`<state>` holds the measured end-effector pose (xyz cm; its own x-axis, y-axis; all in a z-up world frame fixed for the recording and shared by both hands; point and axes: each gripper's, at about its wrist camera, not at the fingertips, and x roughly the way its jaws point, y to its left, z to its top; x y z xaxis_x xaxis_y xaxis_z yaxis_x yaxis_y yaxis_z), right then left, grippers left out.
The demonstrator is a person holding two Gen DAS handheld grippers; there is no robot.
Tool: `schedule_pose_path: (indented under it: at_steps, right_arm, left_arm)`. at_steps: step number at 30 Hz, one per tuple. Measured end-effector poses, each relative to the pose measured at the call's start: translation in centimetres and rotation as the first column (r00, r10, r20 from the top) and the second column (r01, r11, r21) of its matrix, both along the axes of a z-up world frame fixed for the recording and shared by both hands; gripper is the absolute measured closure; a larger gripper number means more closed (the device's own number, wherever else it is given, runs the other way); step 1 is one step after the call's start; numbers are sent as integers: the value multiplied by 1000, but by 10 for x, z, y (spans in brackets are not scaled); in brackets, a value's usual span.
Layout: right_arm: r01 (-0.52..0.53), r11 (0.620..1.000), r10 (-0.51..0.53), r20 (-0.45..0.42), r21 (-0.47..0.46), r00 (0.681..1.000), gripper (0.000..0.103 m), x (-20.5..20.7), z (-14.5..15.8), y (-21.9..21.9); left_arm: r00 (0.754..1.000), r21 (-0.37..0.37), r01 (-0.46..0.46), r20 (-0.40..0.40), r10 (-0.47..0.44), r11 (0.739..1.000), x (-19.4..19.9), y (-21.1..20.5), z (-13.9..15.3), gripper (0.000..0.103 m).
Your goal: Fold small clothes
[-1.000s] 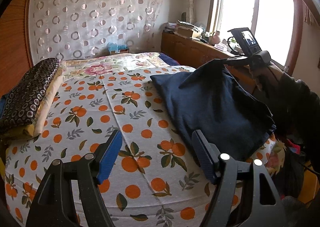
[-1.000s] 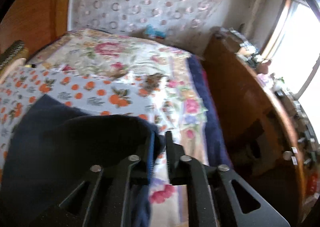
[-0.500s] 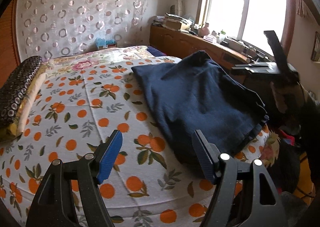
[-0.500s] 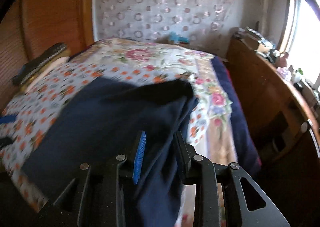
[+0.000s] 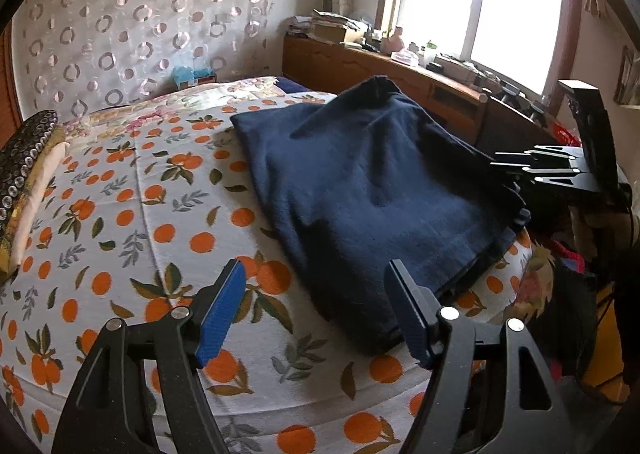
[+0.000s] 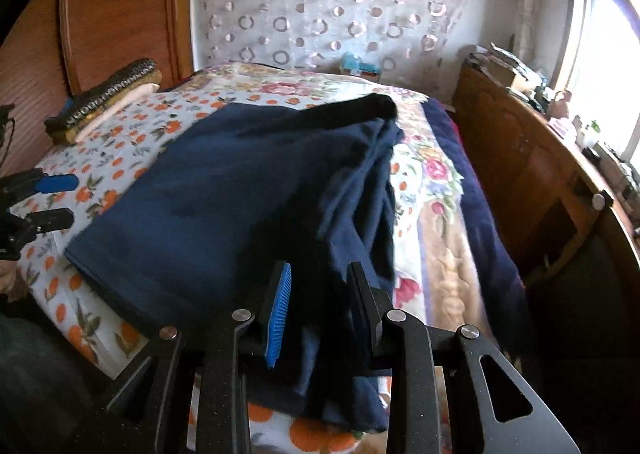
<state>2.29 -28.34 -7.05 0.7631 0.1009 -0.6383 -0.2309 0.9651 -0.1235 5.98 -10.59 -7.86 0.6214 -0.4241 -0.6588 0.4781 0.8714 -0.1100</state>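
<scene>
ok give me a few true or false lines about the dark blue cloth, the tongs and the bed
1. The dark navy blue garment lies on the orange-fruit printed bedsheet. True.
2. The left tongs are clamped on the garment. False: they are open, holding nothing.
3. The right tongs are shut tight on the garment. False: they are open, with cloth between the jaws.
4. A black patterned folded textile sits near the wooden headboard. True.
5. The garment is neatly folded into a small square. False: its far corner is bunched up.
</scene>
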Motion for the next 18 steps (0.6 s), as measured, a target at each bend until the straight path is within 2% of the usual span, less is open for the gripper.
schedule_pose_path:
  at_steps: [3,8,9,10,11,14,18]
  right_arm:
    - [20,1000,-19,-24,18,1000,73,-3,-3,1]
    - [-12,1000,13,-55,24,998,73,-8,-11,2]
    - [-22,1000,23,-58,21,998,76,-9,-12,2]
    - [-32,999,33,-60,20,998,82,-10,-11,2]
    - [-41,999,43,-63,25,997,95,-9,-12,1]
    - [-51,996,55,-57,76,997,98,-14,-7,-6]
    - [-21,995,22,-15,98,1000,99,-27,6,-21]
  left_arm:
    - [1000,13,12,-2,-12,1000,-1,-4,-2,31]
    - [999,22,32,-16,-32,999,-2,-9,-5,39]
    - [999,21,35,-18,-35,999,-2,-10,-5,41]
    - [999,21,38,-22,-37,999,-2,-10,-6,43]
    - [999,20,41,-28,-40,999,-2,-11,-7,44]
    - [998,20,52,-46,-51,998,-1,-12,-10,48]
    - [996,12,65,-61,-64,998,-1,-14,-13,48]
